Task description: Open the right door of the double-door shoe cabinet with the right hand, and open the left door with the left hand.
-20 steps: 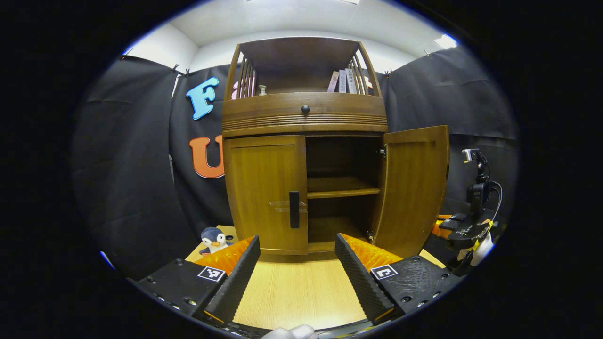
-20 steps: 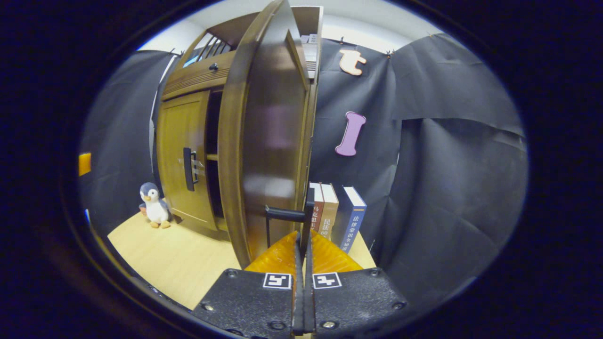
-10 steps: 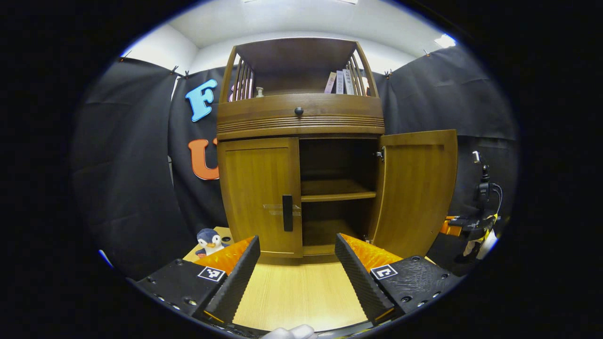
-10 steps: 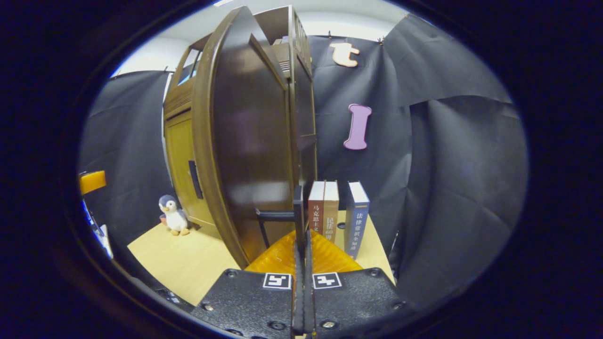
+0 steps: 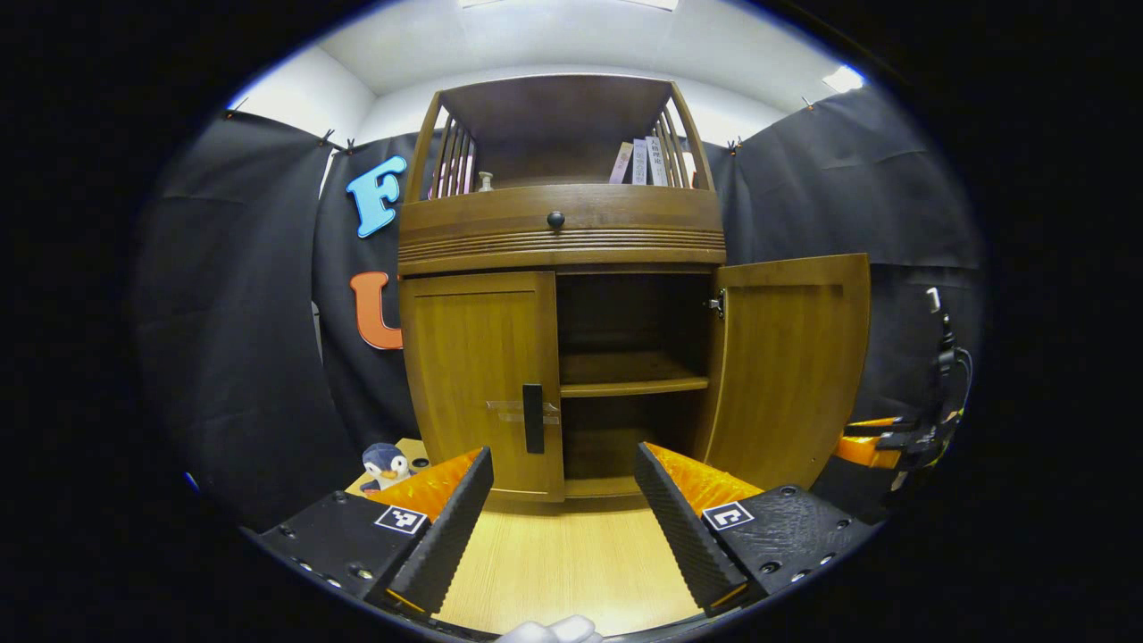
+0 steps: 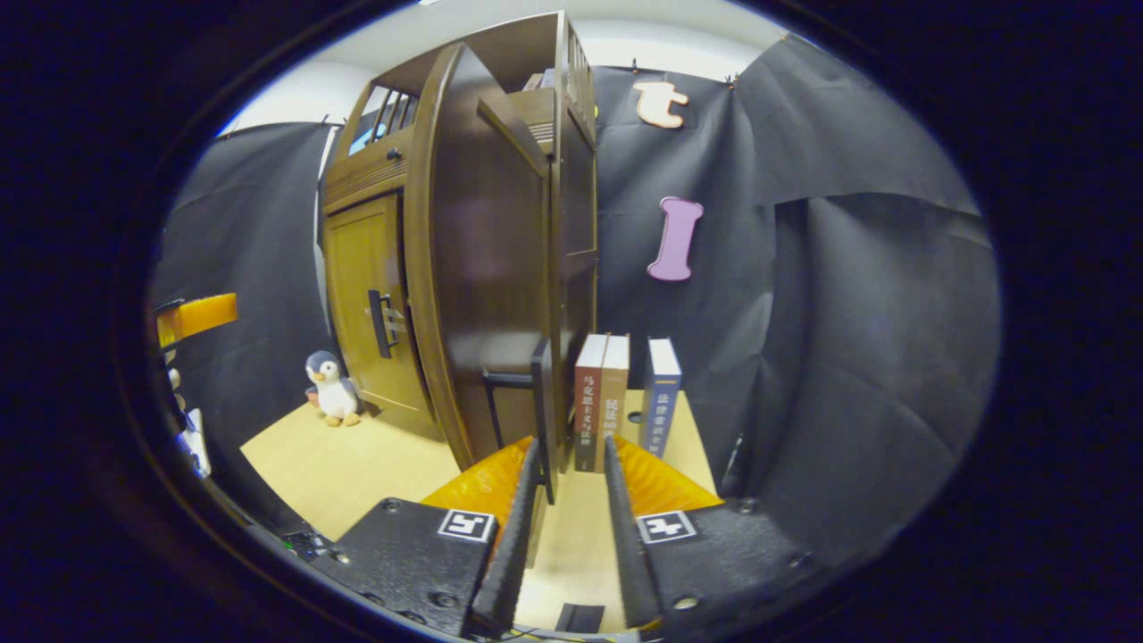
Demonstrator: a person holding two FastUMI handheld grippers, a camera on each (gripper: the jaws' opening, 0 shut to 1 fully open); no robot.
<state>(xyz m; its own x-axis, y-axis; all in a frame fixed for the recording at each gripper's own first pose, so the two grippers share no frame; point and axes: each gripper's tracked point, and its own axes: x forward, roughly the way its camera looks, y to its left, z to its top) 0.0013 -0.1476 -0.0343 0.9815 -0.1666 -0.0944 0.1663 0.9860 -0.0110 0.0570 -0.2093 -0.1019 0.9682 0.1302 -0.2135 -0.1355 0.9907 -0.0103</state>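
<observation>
The brown wooden shoe cabinet (image 5: 561, 232) stands ahead in the left gripper view. Its left door (image 5: 478, 375) is closed, with a black handle (image 5: 533, 418) at its inner edge. The right door (image 5: 790, 366) is swung wide, showing dark shelves. My left gripper (image 5: 563, 482) is open, well short of the left door, with nothing between its fingers. In the right gripper view, the right door (image 6: 482, 268) is seen nearly edge-on. Its black handle (image 6: 541, 397) stands at the tip of the left finger of my right gripper (image 6: 571, 460), which is open.
A small penguin toy (image 5: 384, 464) sits on the light wood table (image 5: 571, 554) left of the cabinet. Three upright books (image 6: 616, 402) stand beside the cabinet's right side, just ahead of the right gripper. Black cloth walls close in behind and to both sides.
The right gripper has opened and let go of the right door's handle. The right door has swung wider. The left gripper's view has shifted a little; it stays open.
</observation>
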